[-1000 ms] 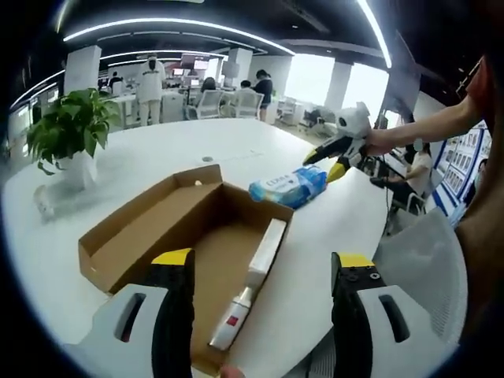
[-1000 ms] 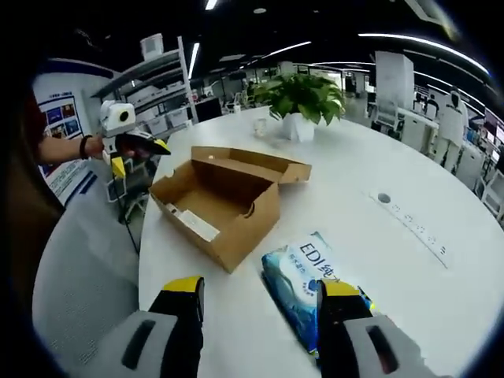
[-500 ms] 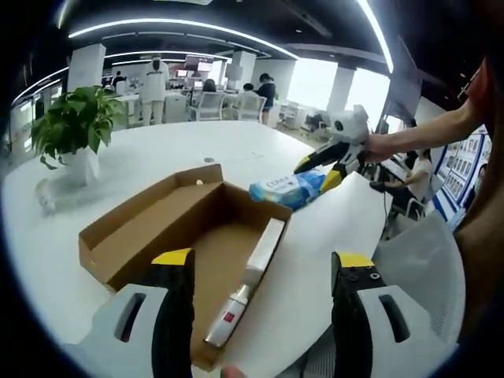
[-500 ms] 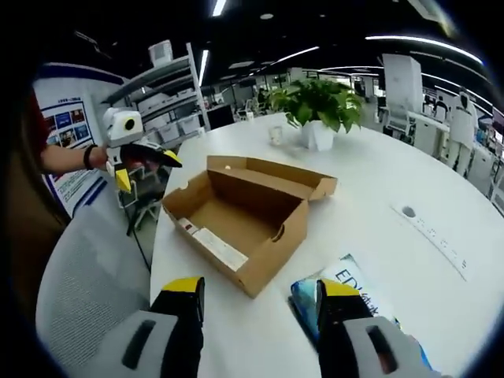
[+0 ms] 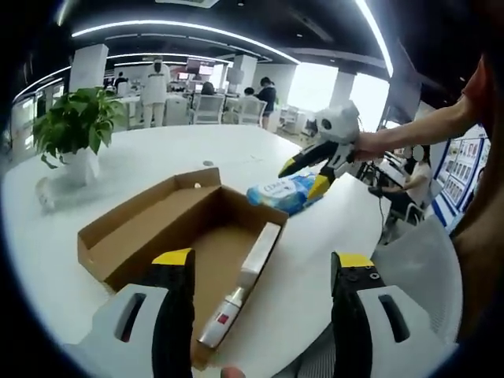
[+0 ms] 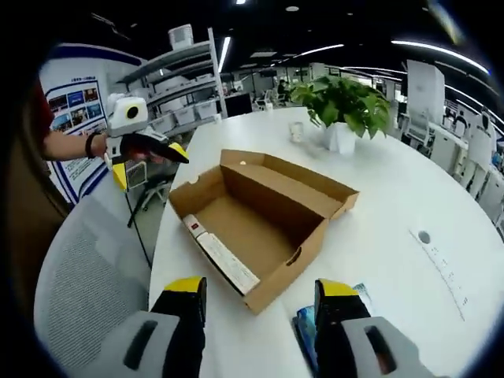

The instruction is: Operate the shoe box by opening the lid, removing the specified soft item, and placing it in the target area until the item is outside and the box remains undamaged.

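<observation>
An open brown cardboard shoe box [image 5: 181,228] lies on the round white table [image 5: 157,153], its lid folded back flat. Inside it lies a long white carton with a red mark [image 5: 244,276]. A blue soft tissue pack [image 5: 279,193] rests on the table just beyond the box. My right gripper [image 5: 303,178] hovers open right above that pack, holding nothing. My left gripper [image 5: 262,260] is open over the box's near end. In the right gripper view the box [image 6: 260,213] and carton [image 6: 228,264] sit ahead of the open right gripper [image 6: 260,287], the pack [image 6: 305,335] peeks out beside its right jaw, and the left gripper [image 6: 148,164] hangs open past the table edge.
A potted plant [image 5: 75,126] and a small cup [image 5: 43,201] stand at the far side of the table. A grey mesh chair [image 6: 87,299] is at the table edge beside the box. A socket strip [image 6: 441,264] is set into the tabletop. People and desks fill the background.
The right gripper has drawn back and toward the box, so the pack has slipped to the bottom of its view. Box, carton and pack have stayed put.
</observation>
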### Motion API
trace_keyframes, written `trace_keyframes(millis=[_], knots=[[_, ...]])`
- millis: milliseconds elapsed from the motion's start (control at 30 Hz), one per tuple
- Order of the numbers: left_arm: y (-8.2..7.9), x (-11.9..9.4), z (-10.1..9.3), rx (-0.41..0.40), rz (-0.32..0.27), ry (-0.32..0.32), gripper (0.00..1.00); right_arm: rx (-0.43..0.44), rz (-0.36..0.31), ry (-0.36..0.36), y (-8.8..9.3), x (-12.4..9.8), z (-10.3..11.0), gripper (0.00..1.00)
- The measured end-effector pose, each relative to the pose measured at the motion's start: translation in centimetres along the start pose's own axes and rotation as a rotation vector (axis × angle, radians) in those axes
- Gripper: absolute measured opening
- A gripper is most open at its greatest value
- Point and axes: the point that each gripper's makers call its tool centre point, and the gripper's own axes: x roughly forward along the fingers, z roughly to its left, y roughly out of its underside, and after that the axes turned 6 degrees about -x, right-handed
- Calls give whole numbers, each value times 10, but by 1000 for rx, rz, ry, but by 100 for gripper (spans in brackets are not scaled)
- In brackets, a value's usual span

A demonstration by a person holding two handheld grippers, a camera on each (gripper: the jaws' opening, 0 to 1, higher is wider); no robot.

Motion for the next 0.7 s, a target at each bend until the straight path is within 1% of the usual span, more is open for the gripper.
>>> trace_keyframes(millis=[133, 267, 467, 700], knots=[[3, 1, -7, -2, -3, 5, 70, -53, 33, -31, -9, 12, 2, 53], [4, 2, -5, -10, -10, 5, 70, -93, 66, -56, -16, 23, 4, 52], [4, -2, -4, -15, -20, 1, 70, -188, 147, -97, -16, 41, 7, 52], [5, -6, -2, -21, -28, -5, 70, -270, 211, -150, -18, 60, 10, 52]])
